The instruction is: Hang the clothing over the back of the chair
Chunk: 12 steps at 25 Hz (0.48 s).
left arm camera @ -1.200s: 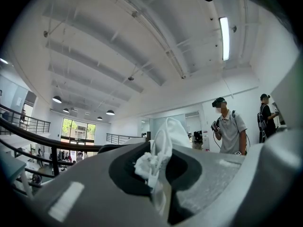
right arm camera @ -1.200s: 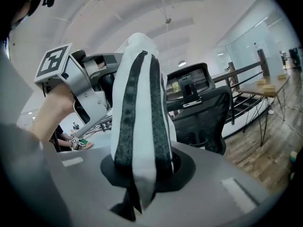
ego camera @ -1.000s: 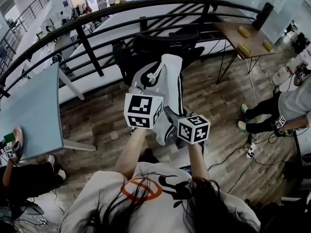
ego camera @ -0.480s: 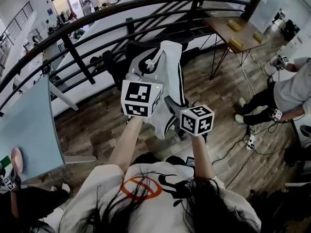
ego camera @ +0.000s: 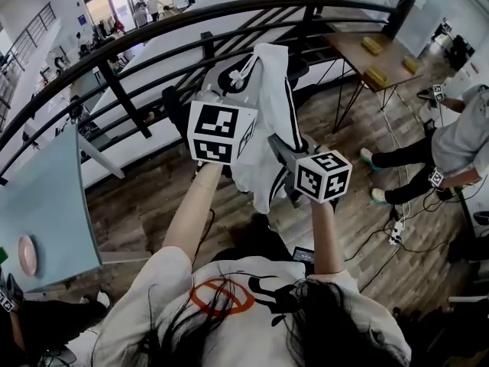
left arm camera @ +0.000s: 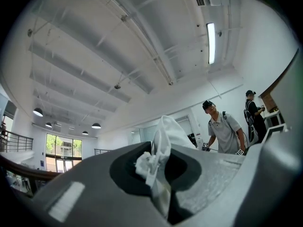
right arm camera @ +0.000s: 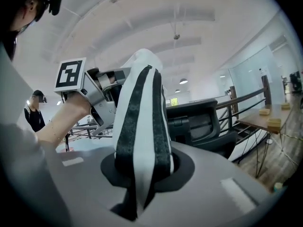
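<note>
I hold up a white garment with black stripes [ego camera: 269,90] between both grippers, above and in front of a black office chair [ego camera: 302,66]. My left gripper [ego camera: 218,98] is shut on a bunched white edge of the garment [left arm camera: 164,135]. My right gripper [ego camera: 280,148], lower and to the right, is shut on a striped fold of the garment [right arm camera: 142,108]. In the right gripper view the chair's back [right arm camera: 199,122] stands just beyond the fabric, and the left gripper [right arm camera: 102,96] shows up to the left. The garment hides most of the chair in the head view.
A curved black railing [ego camera: 137,33] runs behind the chair. A small table with wooden blocks [ego camera: 374,56] stands at the right, a pale blue table [ego camera: 46,205] with a pink plate at the left. People [ego camera: 458,140] stand at the right; cables [ego camera: 390,235] lie on the floor.
Both grippers have risen and moved forward towards the chair, carrying the garment higher. Their hold on it has not changed.
</note>
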{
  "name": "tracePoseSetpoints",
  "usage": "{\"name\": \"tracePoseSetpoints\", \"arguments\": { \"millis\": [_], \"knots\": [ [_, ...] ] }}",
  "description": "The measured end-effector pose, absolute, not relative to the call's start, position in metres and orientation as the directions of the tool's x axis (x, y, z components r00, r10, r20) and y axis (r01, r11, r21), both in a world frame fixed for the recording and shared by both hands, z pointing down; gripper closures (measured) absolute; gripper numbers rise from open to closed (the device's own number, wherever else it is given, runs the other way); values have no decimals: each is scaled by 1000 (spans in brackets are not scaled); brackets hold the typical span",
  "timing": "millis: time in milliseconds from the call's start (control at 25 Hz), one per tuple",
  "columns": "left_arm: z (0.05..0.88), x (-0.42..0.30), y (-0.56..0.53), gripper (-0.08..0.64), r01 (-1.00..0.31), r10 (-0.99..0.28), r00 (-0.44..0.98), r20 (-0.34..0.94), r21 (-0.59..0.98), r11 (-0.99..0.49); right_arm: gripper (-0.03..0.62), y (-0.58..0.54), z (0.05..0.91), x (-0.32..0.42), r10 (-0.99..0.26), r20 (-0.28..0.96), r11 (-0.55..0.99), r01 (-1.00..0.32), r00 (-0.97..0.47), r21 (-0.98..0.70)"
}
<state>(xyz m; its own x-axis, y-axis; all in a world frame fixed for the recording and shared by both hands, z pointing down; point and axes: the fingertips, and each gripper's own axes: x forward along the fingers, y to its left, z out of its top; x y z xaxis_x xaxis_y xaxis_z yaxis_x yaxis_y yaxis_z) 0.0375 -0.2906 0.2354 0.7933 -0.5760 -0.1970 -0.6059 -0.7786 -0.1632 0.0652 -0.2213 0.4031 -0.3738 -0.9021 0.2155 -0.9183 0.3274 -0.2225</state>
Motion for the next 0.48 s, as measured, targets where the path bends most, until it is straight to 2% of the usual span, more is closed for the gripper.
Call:
{"name": "tracePoseSetpoints", "arguments": {
  "millis": [480],
  "knots": [
    [186,75,-381,427,-656,-613,752,-242,-198,-728,518,-301,339,111,-863,158,470,-877,-480,-99]
  ]
}}
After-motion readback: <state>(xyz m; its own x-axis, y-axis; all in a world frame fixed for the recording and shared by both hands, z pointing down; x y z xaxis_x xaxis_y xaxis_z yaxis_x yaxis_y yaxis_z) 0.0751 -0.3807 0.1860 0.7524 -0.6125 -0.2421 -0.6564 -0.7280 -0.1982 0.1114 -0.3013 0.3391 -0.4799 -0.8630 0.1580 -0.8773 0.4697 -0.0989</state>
